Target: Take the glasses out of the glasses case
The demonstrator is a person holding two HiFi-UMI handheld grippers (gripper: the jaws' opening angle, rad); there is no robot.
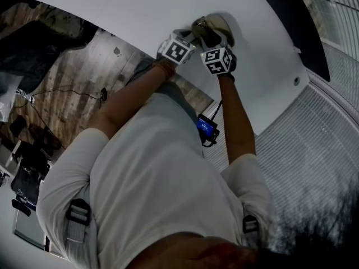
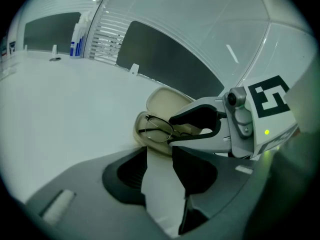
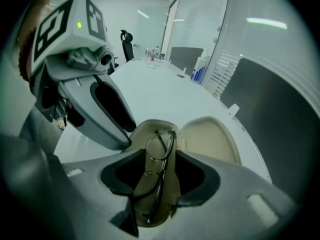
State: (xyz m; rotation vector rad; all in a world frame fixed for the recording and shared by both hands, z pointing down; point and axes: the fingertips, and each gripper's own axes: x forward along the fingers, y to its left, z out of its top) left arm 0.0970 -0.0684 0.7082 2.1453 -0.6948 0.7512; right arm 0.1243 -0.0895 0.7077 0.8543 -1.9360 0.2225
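A beige glasses case (image 1: 216,22) lies open on the white table (image 1: 168,4), its lid (image 3: 212,139) folded back. Thin dark-framed glasses (image 3: 159,146) lie folded in the base. My right gripper (image 3: 155,155) points steeply down into the case, open, a jaw on each side of the glasses and the pads apart from them. In the left gripper view the right gripper (image 2: 171,130) reaches in from the right over the glasses (image 2: 157,129). My left gripper (image 2: 159,156) is open at the case's near rim, with bare table showing between its jaws.
A dark panel (image 2: 165,59) runs along the table's far edge, below slatted blinds. Blue-and-white bottles (image 2: 77,41) stand at the far end. An office chair (image 3: 127,41) is beyond the table. Wooden floor (image 1: 73,83) lies left of the table.
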